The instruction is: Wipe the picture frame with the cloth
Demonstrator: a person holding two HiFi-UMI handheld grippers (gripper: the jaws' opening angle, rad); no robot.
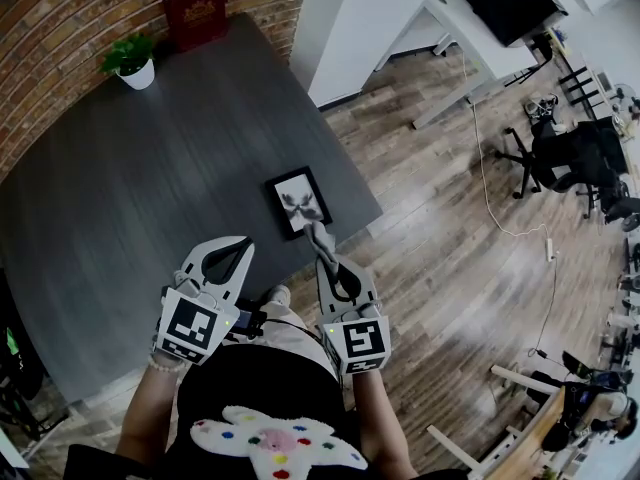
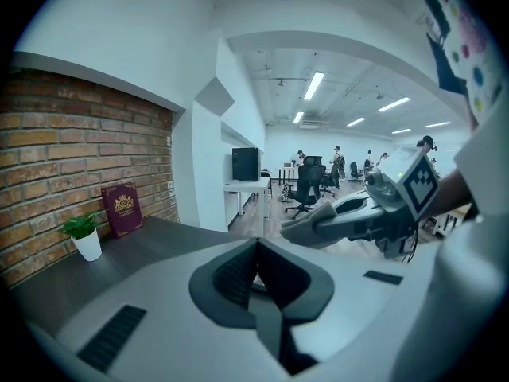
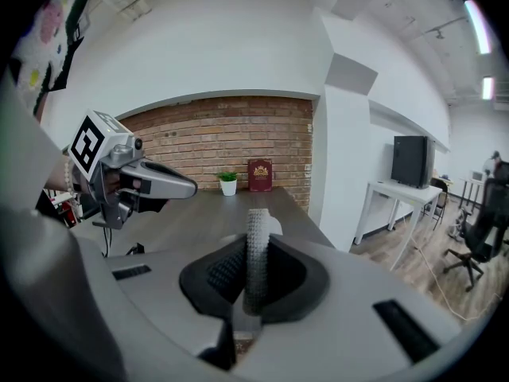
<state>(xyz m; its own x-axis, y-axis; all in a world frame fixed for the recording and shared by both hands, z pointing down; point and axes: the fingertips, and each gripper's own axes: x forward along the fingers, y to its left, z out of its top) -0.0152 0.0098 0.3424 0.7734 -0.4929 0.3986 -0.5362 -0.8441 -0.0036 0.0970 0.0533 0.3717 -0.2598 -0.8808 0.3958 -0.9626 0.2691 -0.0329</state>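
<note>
A black picture frame [image 1: 297,202] with a pale print lies flat on the dark table [image 1: 150,188], near its near right corner. My right gripper [image 1: 324,252] hangs just short of the frame, over the table's edge, shut on a grey cloth [image 1: 319,236] that sticks out past its tips. In the right gripper view the cloth [image 3: 255,249] stands as a ribbed strip between the jaws of the right gripper [image 3: 255,273]. My left gripper [image 1: 243,242] is held beside it to the left, shut with nothing in it, its tips meeting in the left gripper view [image 2: 256,243].
A small potted plant [image 1: 130,60] and a dark red book [image 1: 195,11] stand at the table's far edge against the brick wall. Wooden floor, a white desk [image 1: 470,38] and office chairs [image 1: 575,158] lie to the right.
</note>
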